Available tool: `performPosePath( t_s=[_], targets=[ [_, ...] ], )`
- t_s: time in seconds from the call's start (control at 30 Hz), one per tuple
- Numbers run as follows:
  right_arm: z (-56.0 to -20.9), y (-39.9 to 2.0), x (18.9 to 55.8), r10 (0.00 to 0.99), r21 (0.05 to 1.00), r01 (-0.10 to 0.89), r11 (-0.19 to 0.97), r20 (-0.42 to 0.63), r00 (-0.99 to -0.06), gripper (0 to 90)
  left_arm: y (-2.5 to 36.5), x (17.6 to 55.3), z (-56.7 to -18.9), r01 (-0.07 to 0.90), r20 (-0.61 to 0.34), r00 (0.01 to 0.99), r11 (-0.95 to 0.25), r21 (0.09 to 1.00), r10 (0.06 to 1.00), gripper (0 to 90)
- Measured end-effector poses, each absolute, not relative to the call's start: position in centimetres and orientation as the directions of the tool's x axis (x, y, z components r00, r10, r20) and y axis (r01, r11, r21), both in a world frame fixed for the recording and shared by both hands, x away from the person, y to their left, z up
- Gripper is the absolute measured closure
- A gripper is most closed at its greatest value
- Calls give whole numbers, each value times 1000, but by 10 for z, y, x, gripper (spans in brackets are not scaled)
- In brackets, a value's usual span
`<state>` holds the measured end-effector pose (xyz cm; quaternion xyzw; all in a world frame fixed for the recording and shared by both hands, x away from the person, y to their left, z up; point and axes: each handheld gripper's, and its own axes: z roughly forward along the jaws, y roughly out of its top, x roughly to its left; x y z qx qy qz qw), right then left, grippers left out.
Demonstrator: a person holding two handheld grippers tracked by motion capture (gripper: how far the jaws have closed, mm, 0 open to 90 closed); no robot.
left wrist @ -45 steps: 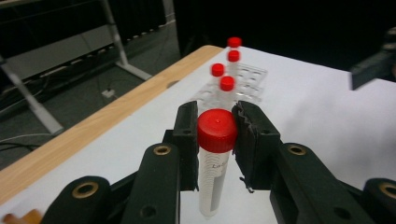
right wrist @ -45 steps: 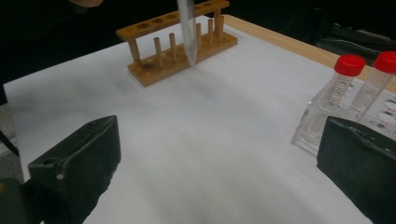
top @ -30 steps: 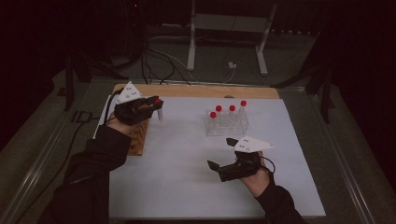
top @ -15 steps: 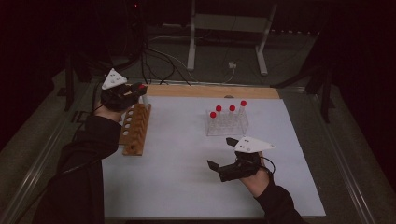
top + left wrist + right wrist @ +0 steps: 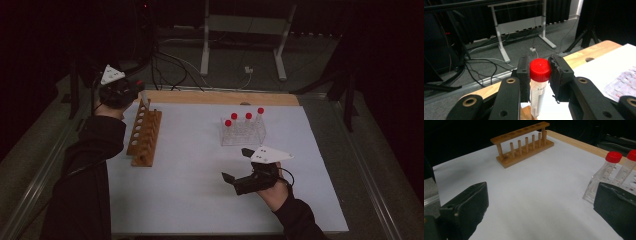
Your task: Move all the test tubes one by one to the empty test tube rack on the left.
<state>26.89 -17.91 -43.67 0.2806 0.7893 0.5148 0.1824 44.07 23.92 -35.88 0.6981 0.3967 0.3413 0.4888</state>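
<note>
High view: left gripper [image 5: 134,93] holds a tube [image 5: 144,99] over the far end of the wooden rack [image 5: 144,134], likely lining up with an end hole. Right gripper [image 5: 236,165] rests on the white mat [image 5: 190,175], jaws apart and empty, near the clear stand [image 5: 243,132]. Left gripper view: jaws clamp just under the red cap [image 5: 539,70], so the tube hangs upright. Right gripper view: spread jaws aim between rack and stand, apparently awaiting the next pick.

The tube [image 5: 537,92] in the left gripper [image 5: 537,72] is cut off by the bottom edge; its printed label is too small to read. The clear rack [image 5: 594,187] is partly hidden behind a jaw of the right gripper [image 5: 541,202].
</note>
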Motion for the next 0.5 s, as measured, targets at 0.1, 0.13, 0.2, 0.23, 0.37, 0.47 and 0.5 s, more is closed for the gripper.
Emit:
performPosePath(
  t_s=[0.1,0.13,0.2,0.23,0.37,0.47,0.5],
  targets=[
    [-437,-179,269,630,915,255,313,0,-776,0,241,447,-362,229,88,434,-204,952,896,721],
    [-437,-179,269,630,915,254,313,0,-777,0,242,449,-364,228,83,429,-197,954,900,721],
    [-437,-179,269,630,915,255,314,0,-777,0,243,452,-368,233,83,406,-191,954,910,721],
    [-437,-179,269,629,914,255,314,0,-777,0,243,454,-369,240,76,402,-185,953,913,721],
    [-438,-179,269,628,914,257,314,3,-778,0,243,459,-377,239,90,367,-187,953,926,720],
    [-439,-178,270,628,913,261,315,6,-779,0,244,463,-381,244,85,358,-182,953,930,720],
    [-439,-178,270,629,913,261,315,5,-777,0,243,464,-383,245,95,350,-189,951,932,721]
  ],
)
